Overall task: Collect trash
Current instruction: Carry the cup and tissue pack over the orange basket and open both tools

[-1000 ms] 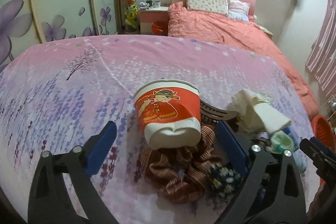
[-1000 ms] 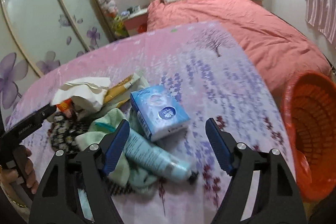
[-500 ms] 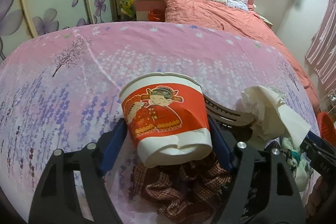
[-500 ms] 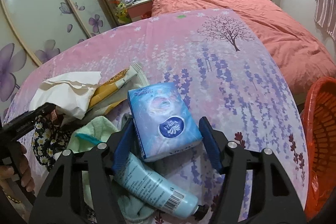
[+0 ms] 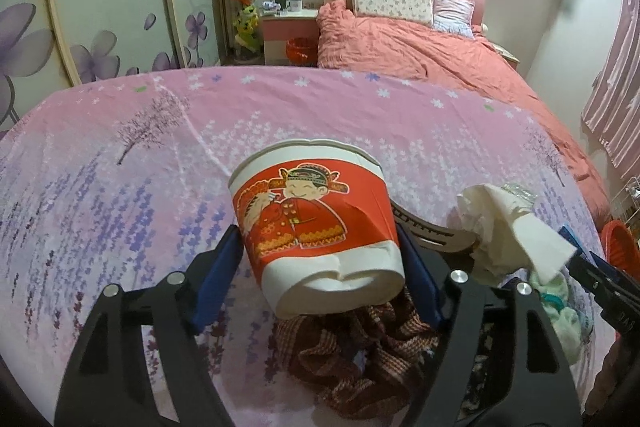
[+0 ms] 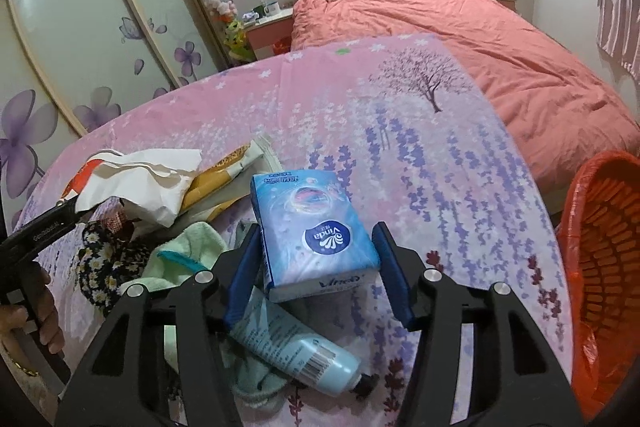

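Observation:
In the left wrist view my left gripper (image 5: 320, 259) is shut on a red and white paper noodle cup (image 5: 316, 227), dented at its base, above a checked cloth (image 5: 360, 347). Crumpled white tissue (image 5: 512, 231) lies to its right. In the right wrist view my right gripper (image 6: 316, 267) is shut on a blue Vinda tissue pack (image 6: 312, 227), held over a pale blue tube (image 6: 296, 351) and a green towel (image 6: 184, 251). An orange basket (image 6: 604, 267) with a red liner stands at the right.
A pink and purple floral cloth (image 6: 400, 155) covers the surface. White tissue (image 6: 140, 183) and a yellow wrapper (image 6: 224, 171) lie at the left beside a flowered black cloth (image 6: 100, 267). A bed with a salmon quilt (image 6: 500, 39) stands behind.
Both grippers moved forward and closed: the left onto the noodle cup, the right onto the tissue pack. Both items now sit between the blue pads and look lifted slightly.

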Motion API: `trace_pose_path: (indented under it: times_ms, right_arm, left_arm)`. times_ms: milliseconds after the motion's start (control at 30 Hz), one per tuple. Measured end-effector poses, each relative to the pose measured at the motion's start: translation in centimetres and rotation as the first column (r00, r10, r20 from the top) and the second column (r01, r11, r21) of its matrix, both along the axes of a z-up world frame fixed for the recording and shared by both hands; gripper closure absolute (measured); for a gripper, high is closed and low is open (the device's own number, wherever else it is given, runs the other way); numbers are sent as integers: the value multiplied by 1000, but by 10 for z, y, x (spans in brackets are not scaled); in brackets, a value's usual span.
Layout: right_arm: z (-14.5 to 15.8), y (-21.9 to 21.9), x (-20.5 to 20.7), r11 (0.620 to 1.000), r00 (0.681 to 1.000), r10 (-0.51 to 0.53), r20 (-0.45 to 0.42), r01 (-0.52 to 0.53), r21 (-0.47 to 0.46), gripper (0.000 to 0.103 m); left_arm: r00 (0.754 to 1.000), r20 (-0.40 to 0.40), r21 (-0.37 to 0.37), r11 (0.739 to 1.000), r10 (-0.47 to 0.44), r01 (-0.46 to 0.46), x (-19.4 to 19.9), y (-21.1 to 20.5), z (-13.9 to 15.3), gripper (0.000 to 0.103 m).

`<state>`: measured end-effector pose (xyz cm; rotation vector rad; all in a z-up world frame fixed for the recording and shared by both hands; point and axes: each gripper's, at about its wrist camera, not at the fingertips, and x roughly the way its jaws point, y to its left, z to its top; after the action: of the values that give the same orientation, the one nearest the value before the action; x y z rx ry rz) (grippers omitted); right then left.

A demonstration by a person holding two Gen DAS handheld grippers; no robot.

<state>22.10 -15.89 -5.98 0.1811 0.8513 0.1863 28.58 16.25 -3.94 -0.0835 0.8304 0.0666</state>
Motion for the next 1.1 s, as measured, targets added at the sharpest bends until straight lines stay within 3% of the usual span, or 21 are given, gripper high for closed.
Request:
trace_pose_path:
  times_ms: [333, 700, 900, 1100]
  right_arm:
    - [33, -12, -26, 999, 993, -25, 114, 28, -29, 48]
    - [72, -49, -75, 987, 954, -121, 276, 144, -67, 48]
    - [83, -79, -100, 967, 916, -207, 344, 245, -71, 48]
    - [86, -118, -117, 936, 875, -305, 377, 349, -53, 48]
  left_arm:
    - [996, 87, 18, 1000, -21, 20, -31, -15, 40, 29]
    - [978, 161, -6, 991, -133, 136, -67, -72, 82, 29]
    - [955, 182, -16, 970, -235, 241, -81, -123, 94, 29]
    - [921, 180, -37, 933, -345, 357, -90, -182, 95, 29]
